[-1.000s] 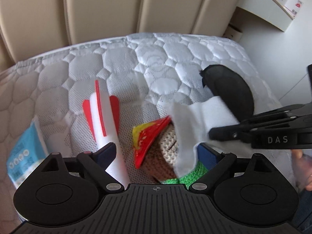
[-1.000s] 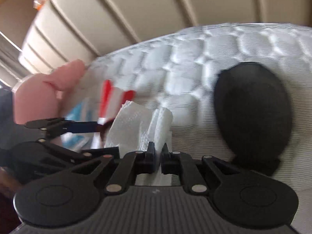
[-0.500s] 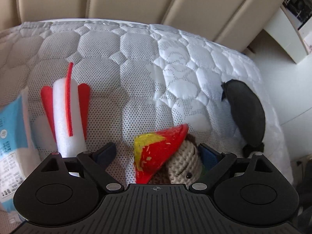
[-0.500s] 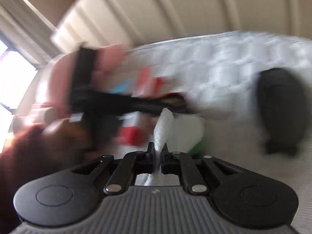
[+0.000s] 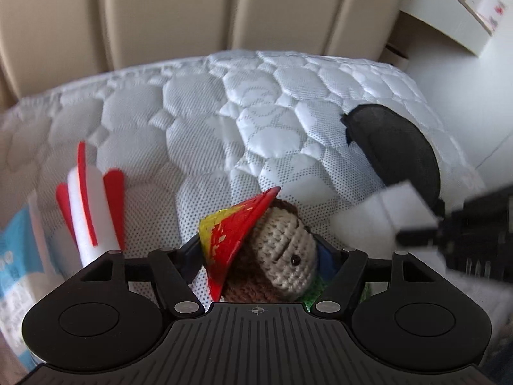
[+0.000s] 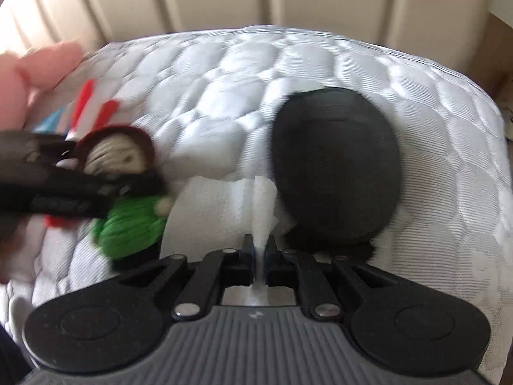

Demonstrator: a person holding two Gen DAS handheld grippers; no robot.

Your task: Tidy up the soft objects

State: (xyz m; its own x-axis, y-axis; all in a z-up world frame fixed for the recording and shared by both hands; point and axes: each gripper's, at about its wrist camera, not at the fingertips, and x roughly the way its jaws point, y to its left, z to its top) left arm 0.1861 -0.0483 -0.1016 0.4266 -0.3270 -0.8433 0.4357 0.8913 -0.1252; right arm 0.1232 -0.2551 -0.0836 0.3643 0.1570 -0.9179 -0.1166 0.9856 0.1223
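On the bed (image 5: 198, 118), reading left to right: a blue-and-white packet (image 5: 19, 256) at the far left edge, then a white foam rocket with red fins (image 5: 91, 202), its long axis running away from the camera. The left gripper (image 5: 259, 253) has its jaws pressed in on the crochet doll (image 5: 282, 253), head toward the jaw tips, green body (partly hidden) toward the palm. The right gripper (image 6: 260, 250) has its jaws pinching a white paper towel (image 6: 221, 205), which appears, through motion blur, to trail between the doll and the black oval pad (image 6: 336, 166). The pad lies just right of the right jaws, so the right gripper is nearer it.
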